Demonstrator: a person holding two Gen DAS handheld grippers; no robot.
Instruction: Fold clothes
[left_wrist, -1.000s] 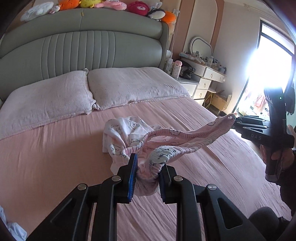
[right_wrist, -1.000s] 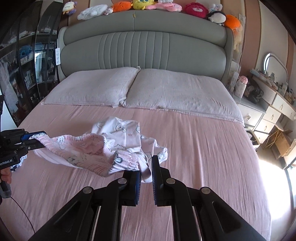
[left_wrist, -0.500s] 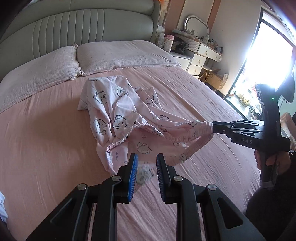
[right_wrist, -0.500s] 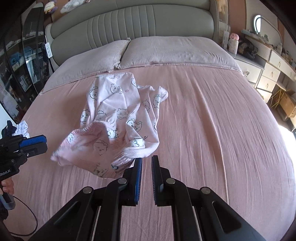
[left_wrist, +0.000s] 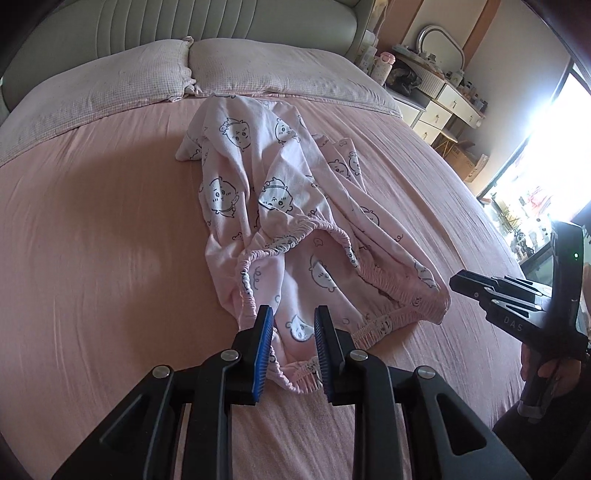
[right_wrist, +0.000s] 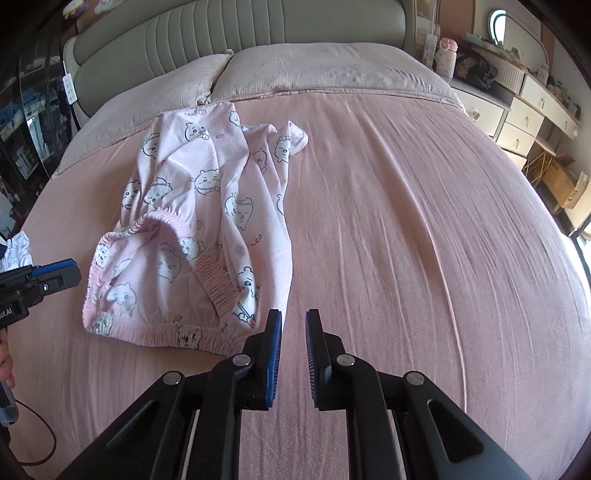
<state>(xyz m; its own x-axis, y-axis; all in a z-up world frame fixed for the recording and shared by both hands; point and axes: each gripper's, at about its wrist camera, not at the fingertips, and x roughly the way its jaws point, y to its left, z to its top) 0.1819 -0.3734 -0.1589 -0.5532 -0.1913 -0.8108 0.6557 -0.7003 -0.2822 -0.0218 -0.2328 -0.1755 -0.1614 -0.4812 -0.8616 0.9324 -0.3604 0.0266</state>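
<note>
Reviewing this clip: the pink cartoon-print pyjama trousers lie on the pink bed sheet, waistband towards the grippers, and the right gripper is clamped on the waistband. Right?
Not quite. In the right wrist view the right gripper has just been opening; its jaws stand apart with only pink bed sheet between them, beside the waistband. The pink cartoon-print pyjama trousers do lie on the sheet, waistband towards the grippers.

Pants (left_wrist: 280, 206) pale pink, printed with white cartoon animal faces outlined in black — gathered pink elastic waistband. Bed (left_wrist: 92, 236) sheet plain dusty pink. Pillows (left_wrist: 110, 85) greyish-pink fine check. Headboard (right_wrist: 221, 40) grey-green, ribbed. Grippers black — blue ridged pads (left_wrist: 263, 350). Dresser (right_wrist: 524, 110) cream.
</note>
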